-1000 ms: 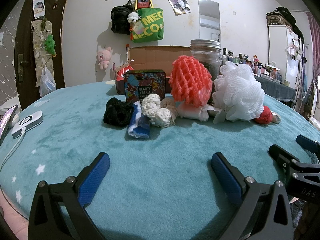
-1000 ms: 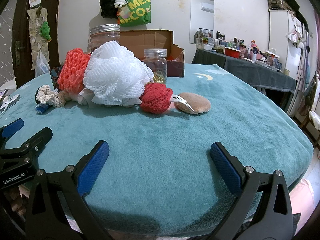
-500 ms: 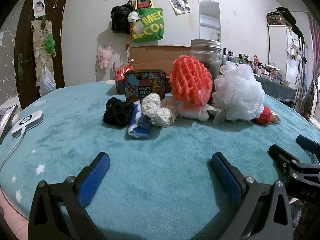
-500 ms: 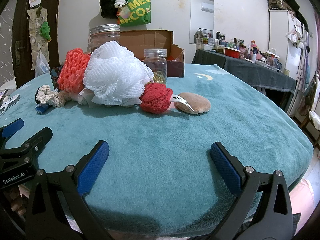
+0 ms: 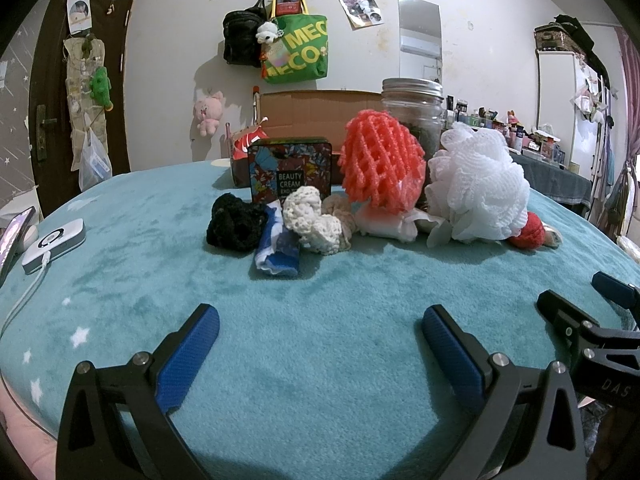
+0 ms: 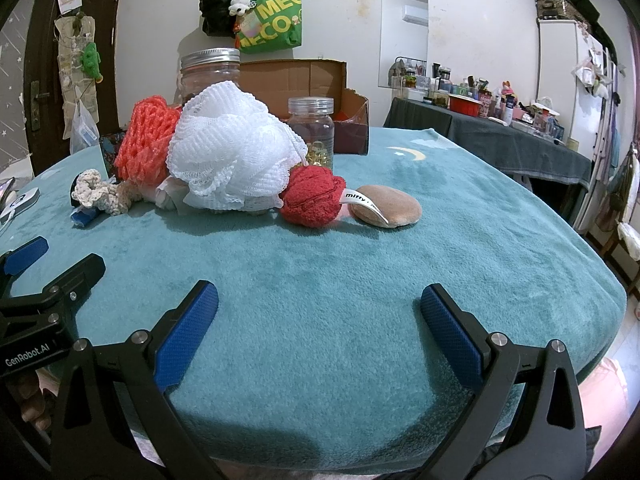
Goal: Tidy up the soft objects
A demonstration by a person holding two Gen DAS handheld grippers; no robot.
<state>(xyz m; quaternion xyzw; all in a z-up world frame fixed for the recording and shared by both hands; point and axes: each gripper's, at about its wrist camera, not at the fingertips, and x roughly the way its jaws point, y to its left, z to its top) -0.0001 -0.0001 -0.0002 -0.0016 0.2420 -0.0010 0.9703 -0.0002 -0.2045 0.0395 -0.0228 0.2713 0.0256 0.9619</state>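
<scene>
A row of soft things lies across the teal table cover [image 5: 320,320]. From the left: a black scrunchie [image 5: 234,222], a blue and white cloth [image 5: 278,246], a cream crochet scrunchie [image 5: 312,218], an orange foam net [image 5: 382,166], a white bath pouf [image 5: 478,184] and a red knitted ball [image 5: 530,234]. The right wrist view adds a tan powder puff [image 6: 386,210] beside the red knitted ball [image 6: 314,196] and the white bath pouf [image 6: 230,146]. My left gripper [image 5: 320,326] and my right gripper [image 6: 319,300] hover open near the front edge, holding nothing.
A printed tin [image 5: 290,170] and a big lidded jar [image 5: 414,114] stand behind the pile, with a cardboard box [image 6: 296,80] and a small jar [image 6: 312,130] further back. A white device with a cable [image 5: 54,240] lies at the left. The table's edge drops off at the right [image 6: 600,280].
</scene>
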